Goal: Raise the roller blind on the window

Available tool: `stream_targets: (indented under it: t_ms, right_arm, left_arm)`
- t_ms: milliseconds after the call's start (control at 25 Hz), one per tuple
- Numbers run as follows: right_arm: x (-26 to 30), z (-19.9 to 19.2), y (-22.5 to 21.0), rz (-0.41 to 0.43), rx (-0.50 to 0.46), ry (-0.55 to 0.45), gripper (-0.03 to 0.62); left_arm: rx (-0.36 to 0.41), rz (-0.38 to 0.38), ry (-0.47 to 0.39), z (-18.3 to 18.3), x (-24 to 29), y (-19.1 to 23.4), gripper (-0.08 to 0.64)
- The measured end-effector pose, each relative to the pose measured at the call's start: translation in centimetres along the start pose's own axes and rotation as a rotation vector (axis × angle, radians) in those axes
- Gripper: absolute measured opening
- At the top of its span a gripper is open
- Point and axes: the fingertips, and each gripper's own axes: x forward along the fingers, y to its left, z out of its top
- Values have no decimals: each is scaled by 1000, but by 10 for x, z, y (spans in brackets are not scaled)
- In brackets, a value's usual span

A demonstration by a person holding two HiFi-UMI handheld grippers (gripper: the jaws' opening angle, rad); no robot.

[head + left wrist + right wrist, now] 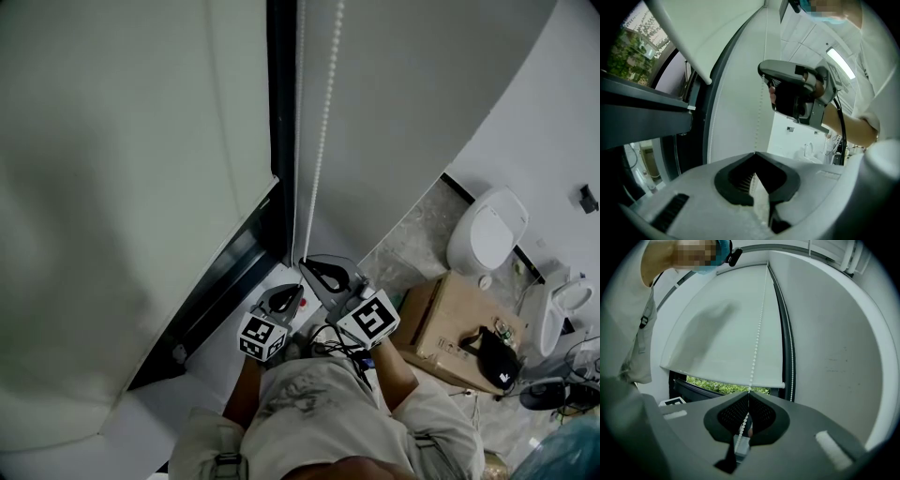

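Bead chain | runs through closed right tool | left tool also clamps it

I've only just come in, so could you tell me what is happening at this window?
A person is working the roller blind with a gripper in each hand. The right gripper is shut on the bead chain. The left gripper is shut close by, a strand of chain running up from its tips. The blind hangs most of the way down, with a strip of greenery showing under its bottom edge.
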Motion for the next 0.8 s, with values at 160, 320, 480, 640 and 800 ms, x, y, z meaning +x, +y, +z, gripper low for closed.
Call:
stream_targets:
  t_ms: [160,320,480,640,800]
  right_arm:
    - [-1,-8,4,-4,31,9,9]
    - [-2,-7,2,-13,14,12,9]
    - [-4,-5,0,-14,13,2,9]
    - [-3,-6,1,-16,9,-1,9]
    - [-4,-8,0,-19,7,-3,11]
  left_arm:
    - [1,14,11,-9,-5,-1,11]
    - [-13,29,-24,3,-14,0,14]
    - [-3,23,-94,42,-25,-1,54]
    - [35,22,-182,94,-38,-5,83]
    - [89,30,-264,146,-49,-11,92]
